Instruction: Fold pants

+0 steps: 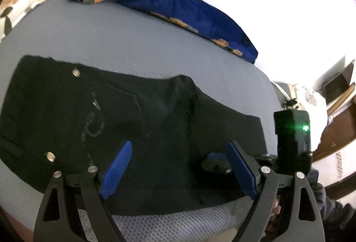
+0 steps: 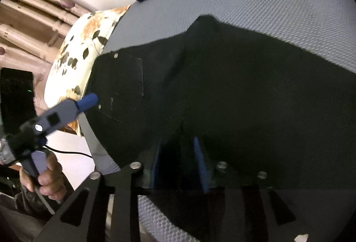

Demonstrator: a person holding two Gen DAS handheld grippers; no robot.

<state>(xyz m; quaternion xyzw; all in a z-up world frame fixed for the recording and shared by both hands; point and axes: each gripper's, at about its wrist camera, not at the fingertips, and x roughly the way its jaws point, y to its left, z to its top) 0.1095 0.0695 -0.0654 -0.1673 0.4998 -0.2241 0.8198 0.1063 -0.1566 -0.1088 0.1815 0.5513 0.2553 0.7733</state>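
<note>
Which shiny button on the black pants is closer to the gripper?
The lower round silver button, just above the left gripper frame. The other silver button sits farther up on the black pants.

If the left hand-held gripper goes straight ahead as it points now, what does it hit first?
Most likely the black pants: the open left hand-held gripper points straight over them, the grey mattress beyond. Height above the fabric is unclear.
</note>
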